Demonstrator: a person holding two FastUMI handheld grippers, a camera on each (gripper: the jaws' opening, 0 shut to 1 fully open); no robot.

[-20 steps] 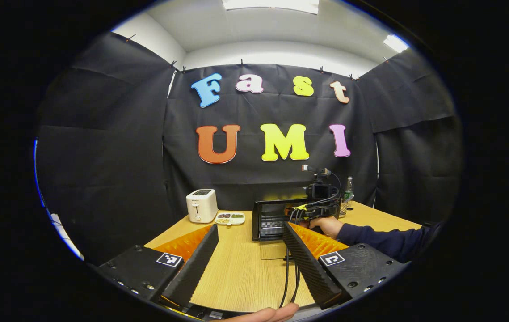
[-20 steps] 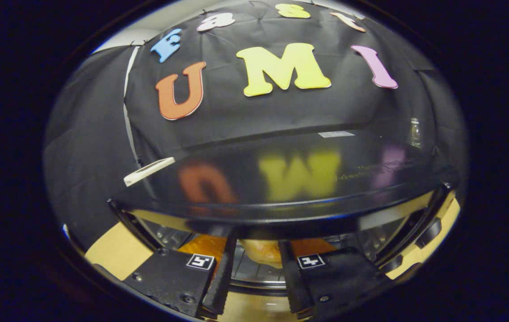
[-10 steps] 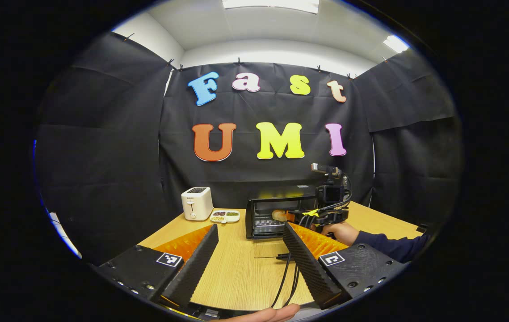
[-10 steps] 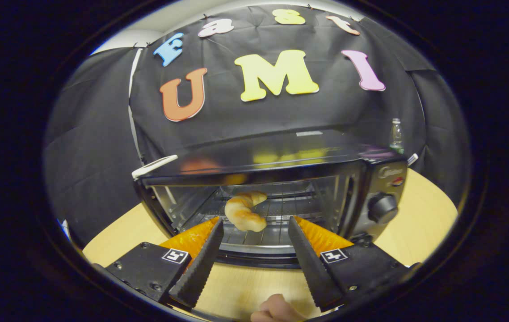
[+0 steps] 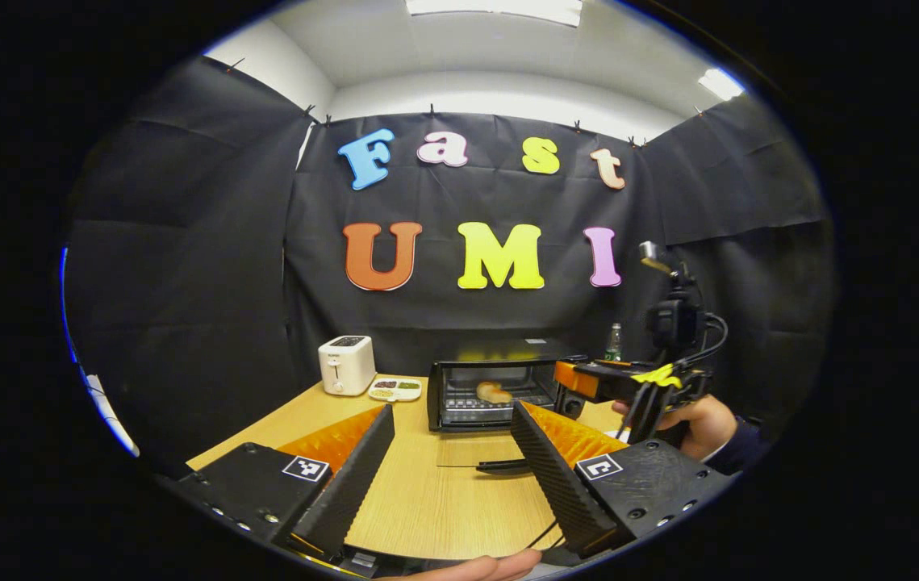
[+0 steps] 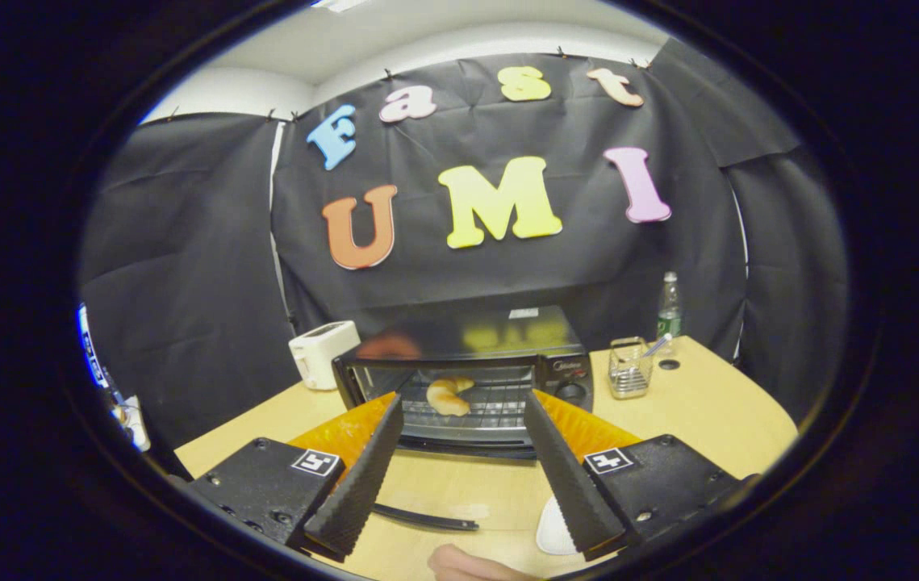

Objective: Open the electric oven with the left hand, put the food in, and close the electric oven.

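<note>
Both grippers released: left gripper (image 5: 449, 476), right gripper (image 6: 459, 474). Croissant (image 6: 448, 395) on oven (image 6: 467, 379) rack ahead. Door handle (image 6: 425, 518) below right gripper: rigid, hinged; grasp mid-bar.

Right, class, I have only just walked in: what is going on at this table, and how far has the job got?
A person holds a gripper in each hand at a wooden table. The electric oven stands open, its glass door folded down flat, and a croissant lies on the rack inside. The right gripper is open and empty, back from the oven mouth. The left gripper is open and empty too, well short of the oven. The food is in; the door is not yet closed.
</note>
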